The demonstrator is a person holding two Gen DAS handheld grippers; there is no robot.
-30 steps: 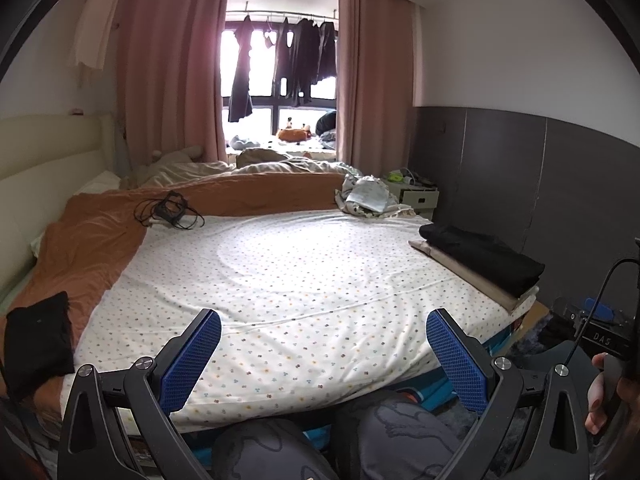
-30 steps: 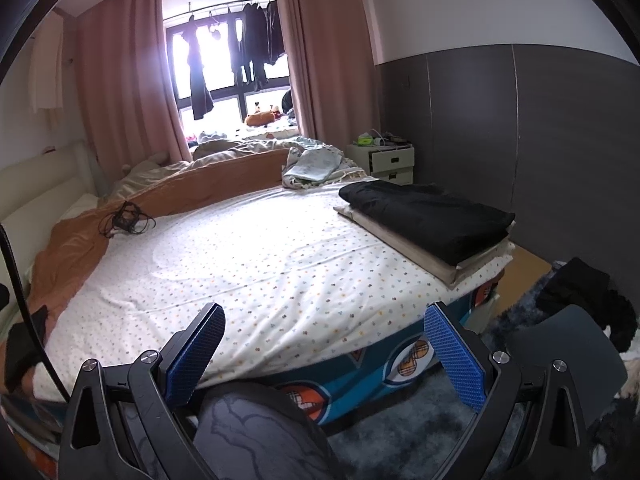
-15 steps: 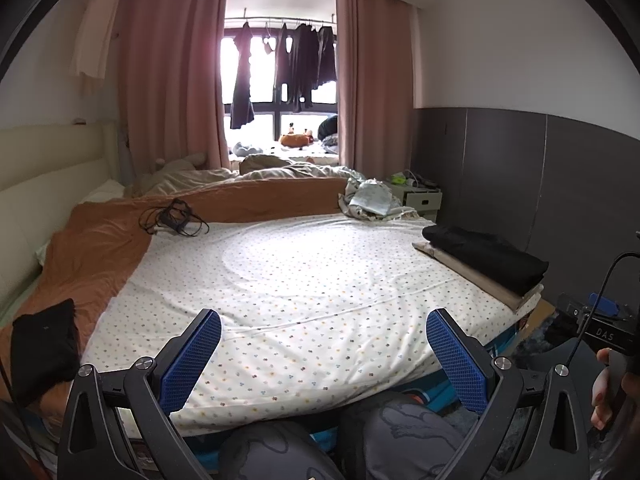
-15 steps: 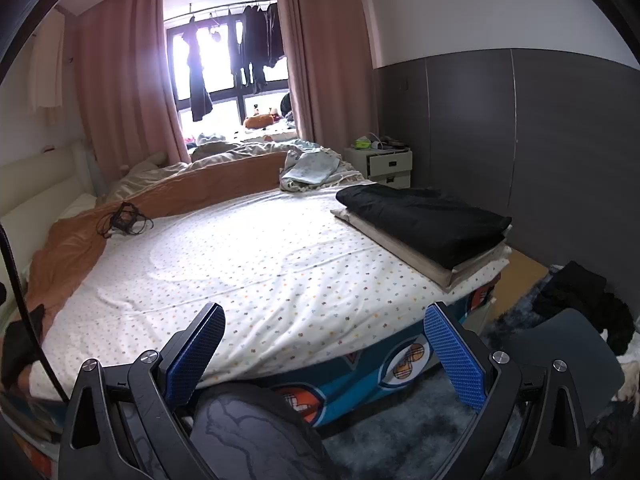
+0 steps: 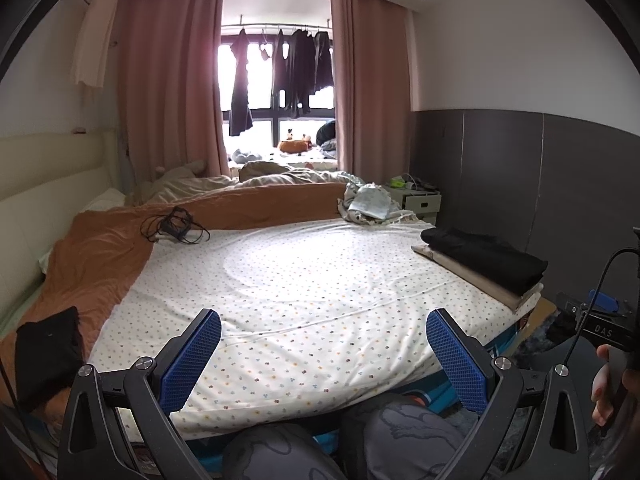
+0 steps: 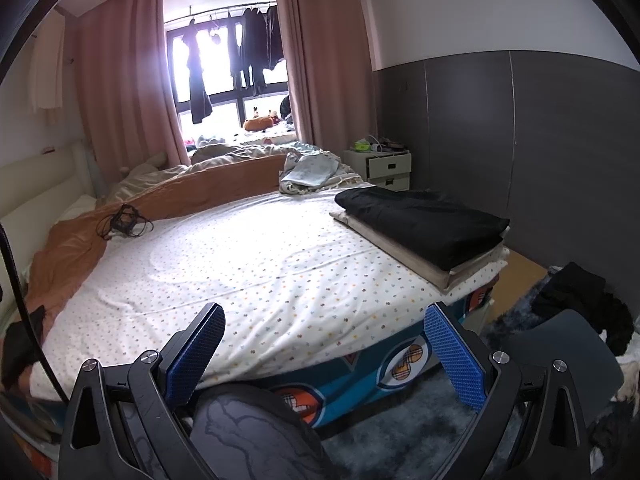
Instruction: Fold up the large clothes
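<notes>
Both grippers are empty right now: left gripper (image 5: 323,354) has its blue pads spread wide over the near edge of the bed, and right gripper (image 6: 325,350) is the same, jaws fully apart with nothing between them.

Biggest risk I can see is grabbing the wrong thing. The folded black garment (image 6: 424,222) sits on a folded beige one (image 6: 412,258) right at the bed's (image 6: 260,280) far right corner, so a careless reach could knock that stack off the edge. The cable tangle (image 5: 174,226) on the orange blanket (image 5: 96,256) could snag too.

What looks unfolded: a dark heap of clothes (image 6: 580,300) on the floor to the right, limp and crumpled, plus a small black piece (image 5: 46,354) at the left edge.
</notes>
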